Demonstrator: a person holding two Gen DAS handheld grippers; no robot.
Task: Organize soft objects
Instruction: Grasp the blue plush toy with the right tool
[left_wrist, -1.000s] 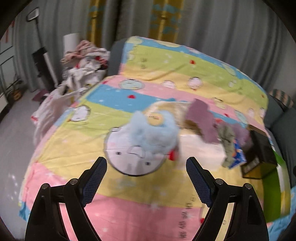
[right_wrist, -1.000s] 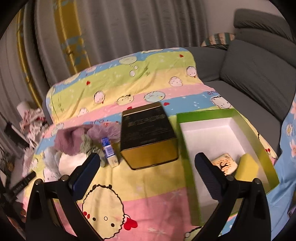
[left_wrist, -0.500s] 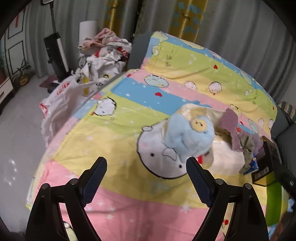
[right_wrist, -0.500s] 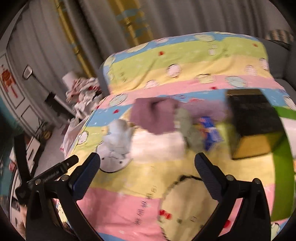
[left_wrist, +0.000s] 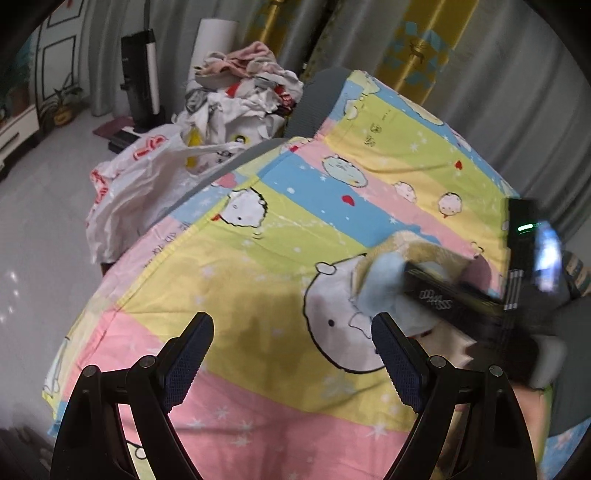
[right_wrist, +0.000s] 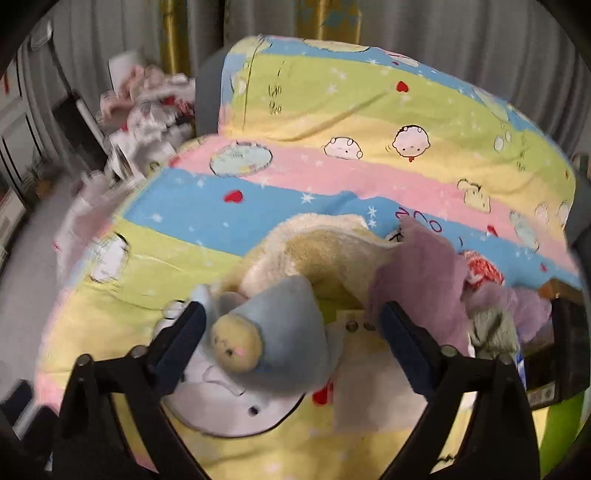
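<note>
A blue plush toy (right_wrist: 275, 339) with a yellow face lies on the striped cartoon blanket (right_wrist: 332, 177), in front of a cream fleece cloth (right_wrist: 317, 251) and beside a mauve cloth (right_wrist: 424, 280). My right gripper (right_wrist: 291, 332) is open, with its jaws on either side of the plush. In the left wrist view the plush (left_wrist: 384, 288) is partly hidden by the right gripper's black body (left_wrist: 472, 306). My left gripper (left_wrist: 291, 350) is open and empty, above the blanket to the left of the plush.
A grey-green soft item (right_wrist: 491, 328) and a black box (right_wrist: 565, 350) lie at the right. A heap of clothes and white bags (left_wrist: 207, 122) sits off the blanket's far left corner, by a black upright appliance (left_wrist: 142, 77). Grey curtains hang behind.
My right gripper has swung left from the black box and green tray and now straddles the blue plush. My left gripper has drifted left, so the plush now sits at its right.
</note>
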